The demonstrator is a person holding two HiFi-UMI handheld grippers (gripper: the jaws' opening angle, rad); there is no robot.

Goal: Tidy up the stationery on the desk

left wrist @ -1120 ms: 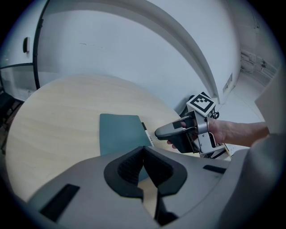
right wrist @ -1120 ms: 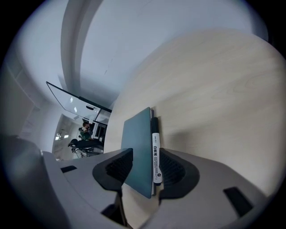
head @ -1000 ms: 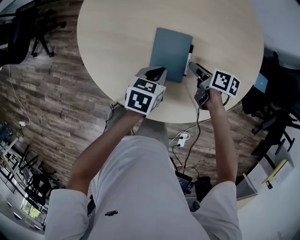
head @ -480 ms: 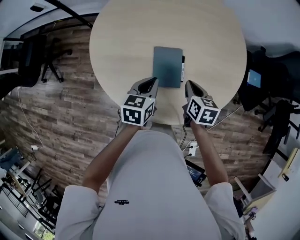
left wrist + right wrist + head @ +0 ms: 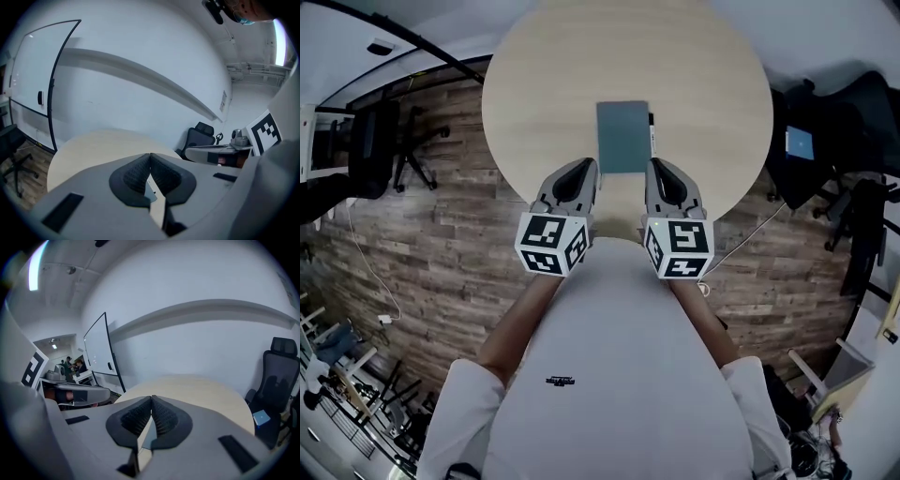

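Flat on the round tabletop point(image 5: 534, 103): a teal notebook point(image 5: 623, 137), closed, cover up. Along the notebook's right edge, parallel to it: a slim dark pen point(image 5: 652, 134), touching the cover or just beside it, too small to tell which.

Just short of the notebook's near-left corner: the left gripper point(image 5: 584, 169). Just short of the near-right corner: the right gripper point(image 5: 659, 169). Both clear of the notebook and the pen. In the left gripper view, ribbed fingers point(image 5: 133, 174) pressed together at the tips with nothing between. Same in the right gripper view: fingers point(image 5: 164, 417) closed tip to tip and empty.

Probably light, thin and fairly stiff as a closed block, with a smooth cover likely to slide on the tabletop rather than lift. No room for fingers under a flat cover, so better pinched at a near corner or pushed over the tabletop's rim first to expose an edge. As for the pen: light, hard, prone to rolling. Best gripped across the barrel near its middle, approaching from the side away from the notebook.
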